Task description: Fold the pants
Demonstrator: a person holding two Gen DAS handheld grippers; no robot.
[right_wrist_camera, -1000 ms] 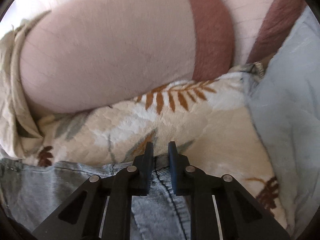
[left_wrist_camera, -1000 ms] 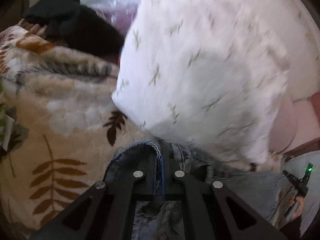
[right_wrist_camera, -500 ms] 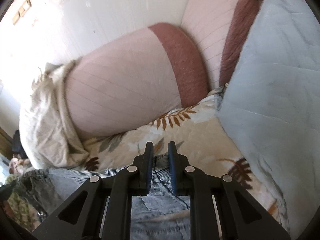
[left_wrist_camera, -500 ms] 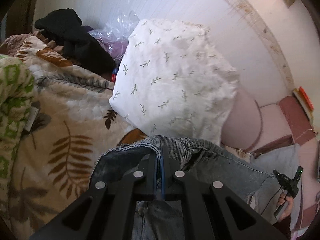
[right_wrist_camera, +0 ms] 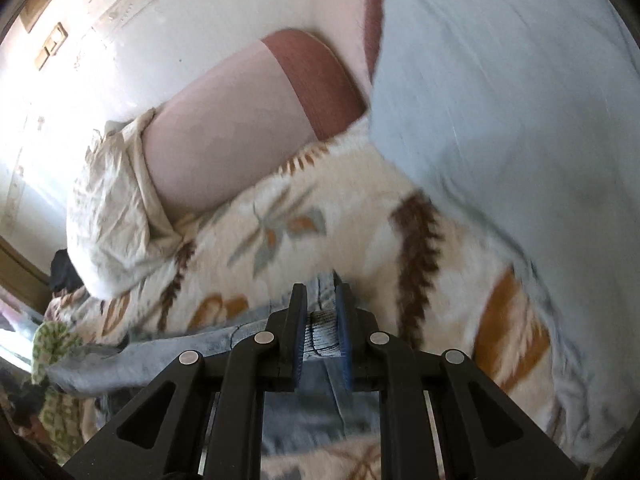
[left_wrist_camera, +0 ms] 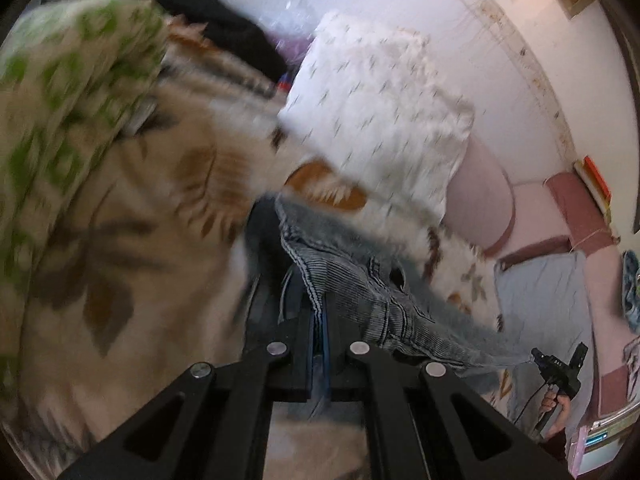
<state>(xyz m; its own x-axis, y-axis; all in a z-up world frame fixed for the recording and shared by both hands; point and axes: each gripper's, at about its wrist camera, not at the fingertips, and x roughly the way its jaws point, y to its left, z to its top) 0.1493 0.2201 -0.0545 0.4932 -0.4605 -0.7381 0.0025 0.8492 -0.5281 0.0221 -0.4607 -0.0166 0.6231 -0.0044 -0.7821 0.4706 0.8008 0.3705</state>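
The pants are grey-blue jeans (left_wrist_camera: 360, 280). My left gripper (left_wrist_camera: 319, 312) is shut on their waistband edge and holds it lifted over a cream leaf-print blanket (left_wrist_camera: 160, 208). The denim stretches taut to the right, toward my other gripper, seen far off at the right edge (left_wrist_camera: 558, 364). In the right wrist view my right gripper (right_wrist_camera: 321, 300) is shut on the other end of the waistband of the jeans (right_wrist_camera: 320, 324), which hang away to the left above the blanket (right_wrist_camera: 360, 216).
A white sprigged pillow (left_wrist_camera: 380, 108) and a pink bolster (right_wrist_camera: 224, 132) lie at the head of the bed. A pale blue quilt (right_wrist_camera: 500, 80) is on the right. A green-patterned cloth (left_wrist_camera: 68, 92) and dark clothes (left_wrist_camera: 224, 20) lie to the left.
Both grippers have risen and pulled back from the pillows, lifting the jeans' waistband off the blanket and stretching it between them. Both stayed shut on the denim.
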